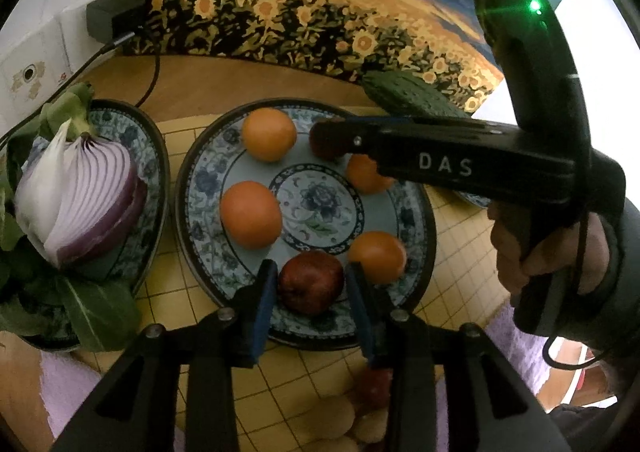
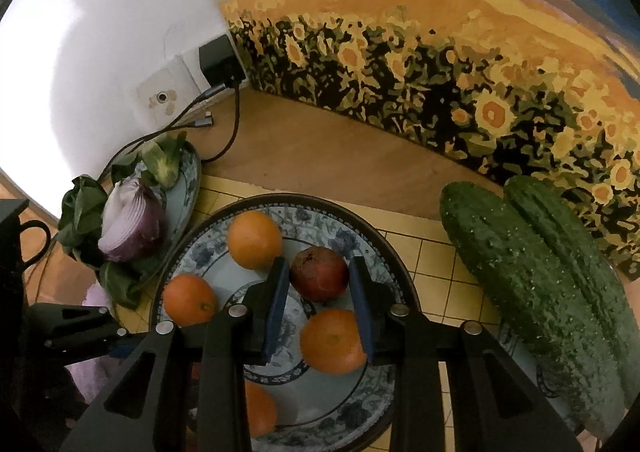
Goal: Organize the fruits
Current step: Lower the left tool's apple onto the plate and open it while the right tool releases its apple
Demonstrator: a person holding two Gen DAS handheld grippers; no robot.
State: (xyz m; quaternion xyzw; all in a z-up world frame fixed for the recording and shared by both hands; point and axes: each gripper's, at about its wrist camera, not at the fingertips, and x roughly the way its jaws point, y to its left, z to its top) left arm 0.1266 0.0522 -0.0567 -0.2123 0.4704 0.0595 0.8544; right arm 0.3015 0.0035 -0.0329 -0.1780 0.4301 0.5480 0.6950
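Fruit plate [image 1: 208, 188], blue floral pattern, sits on the yellow gridded surface [image 1: 452, 252]. Count on it, left wrist view: four oranges and two dark red fruits. Type of the red ones uncertain, possibly plums.

Left gripper [image 1: 310, 284]: jaws straddle the near red fruit [image 1: 310, 282] at the plate's front rim. Small gaps show on both sides, so apart, not clamping.

Right gripper [image 2: 318, 276]: jaws set narrow around the far red fruit [image 2: 320, 272], pads close to its flanks. Contact cannot be confirmed from either view.

Handling, judged: the red fruits look small, round, smooth-skinned, so light but liable to roll or squirt out of a grip. Take across the widest part, gentle pressure; the skin may bruise. The oranges [image 1: 250, 214] look firmer, with a rind offering better friction.

Other items: one halved red onion [image 1: 80, 196] with leafy greens [image 1: 96, 312] on a second plate to the left; two cucumbers [image 2: 532, 284] to the right.
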